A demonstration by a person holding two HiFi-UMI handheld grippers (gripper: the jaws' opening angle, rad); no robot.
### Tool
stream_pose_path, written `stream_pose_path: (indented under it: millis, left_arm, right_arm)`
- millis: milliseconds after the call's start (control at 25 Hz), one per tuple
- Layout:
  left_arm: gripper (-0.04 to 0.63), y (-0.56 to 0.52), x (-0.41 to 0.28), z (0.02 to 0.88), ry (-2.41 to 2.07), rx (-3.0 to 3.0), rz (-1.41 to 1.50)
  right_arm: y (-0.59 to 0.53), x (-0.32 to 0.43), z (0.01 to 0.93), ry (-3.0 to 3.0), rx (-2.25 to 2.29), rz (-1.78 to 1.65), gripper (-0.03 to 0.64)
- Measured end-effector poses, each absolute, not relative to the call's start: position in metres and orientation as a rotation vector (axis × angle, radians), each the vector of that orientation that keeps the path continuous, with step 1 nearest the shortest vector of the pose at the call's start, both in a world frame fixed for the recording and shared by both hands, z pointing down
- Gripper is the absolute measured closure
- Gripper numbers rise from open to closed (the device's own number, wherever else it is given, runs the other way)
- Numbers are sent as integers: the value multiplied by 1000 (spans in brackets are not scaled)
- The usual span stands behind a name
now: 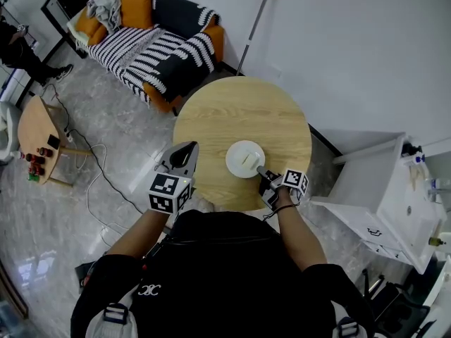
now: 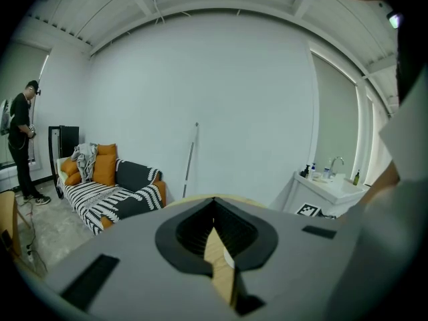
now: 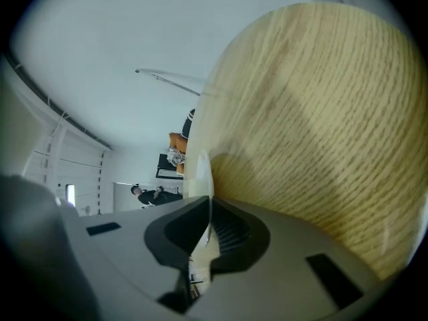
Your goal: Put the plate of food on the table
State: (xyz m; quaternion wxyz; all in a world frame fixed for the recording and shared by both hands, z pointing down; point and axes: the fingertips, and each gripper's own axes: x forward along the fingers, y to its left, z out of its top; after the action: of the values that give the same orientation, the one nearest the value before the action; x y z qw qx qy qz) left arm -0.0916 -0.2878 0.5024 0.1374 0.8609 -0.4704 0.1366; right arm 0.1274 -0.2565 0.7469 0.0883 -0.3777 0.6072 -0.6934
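Plate [image 1: 235, 162] rim pinched by sideways-rolled right gripper [image 1: 262, 171].

This looks like a living room in a home. A soft sofa [image 1: 165, 51] with orange cushions and a black-and-white striped blanket sits against a white wall [image 1: 338, 41]. A round table of light wood [image 1: 239, 111] stands on a shiny grey stone floor [image 1: 106, 136]. A white cabinet [image 1: 373, 203] with a sink and little bottles is at one side. A small wooden side table [image 1: 34, 127] stands near the sofa.
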Motion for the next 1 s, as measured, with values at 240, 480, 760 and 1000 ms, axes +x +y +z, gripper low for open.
stream_pose_path:
  millis: [240, 480, 760, 1000]
  left_arm:
    - [588, -287, -90, 502, -1344, 2497, 396]
    - [589, -284, -91, 506, -1329, 2487, 409]
    - [589, -282, -92, 510, -1316, 2481, 419]
    - [589, -281, -90, 511, -1306, 2476, 418]
  right_arm:
    - [-258, 129, 756, 1789, -1277, -2128, 595]
    - [-253, 125, 762, 1870, -1389, -2161, 586]
    - [-260, 127, 758, 2256, -1791, -2027, 524]
    - [-259, 130, 755, 2457, -2076, -1871, 498]
